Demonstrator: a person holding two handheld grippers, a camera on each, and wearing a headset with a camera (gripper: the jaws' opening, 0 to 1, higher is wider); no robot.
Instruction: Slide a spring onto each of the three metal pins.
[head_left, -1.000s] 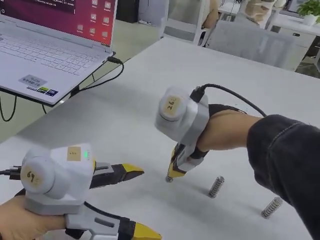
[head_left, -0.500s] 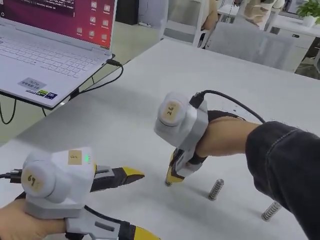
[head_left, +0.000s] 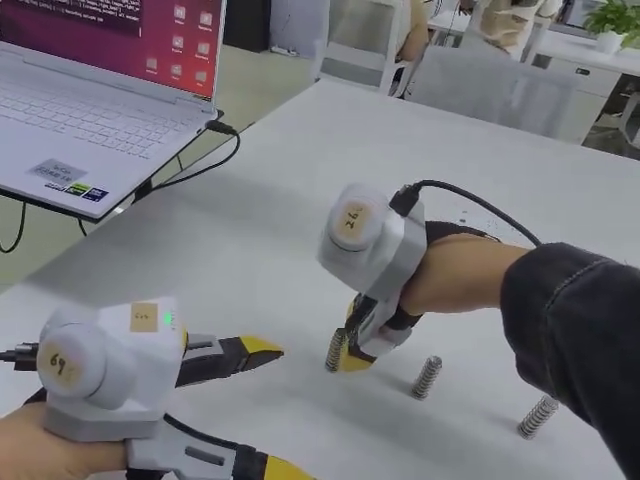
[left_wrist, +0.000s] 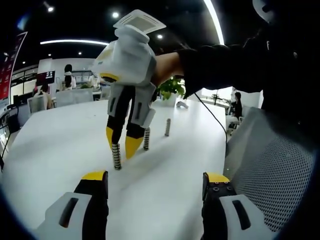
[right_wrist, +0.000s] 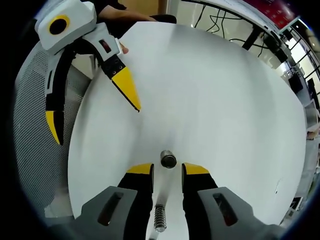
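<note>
Spring (head_left: 335, 350) nearest the right gripper (head_left: 352, 358) stood upright on the white table (head_left: 250, 240), just under that gripper's tips. The jaws were narrowly parted and pinched nothing. A second spring (head_left: 427, 377) and a third spring (head_left: 538, 416) stood beyond the right gripper. The left gripper (left_wrist: 155, 176) hung well apart from it, jaws spread wide. Seating the coil probably called for a straight push down its axis, without tilting it.
</note>
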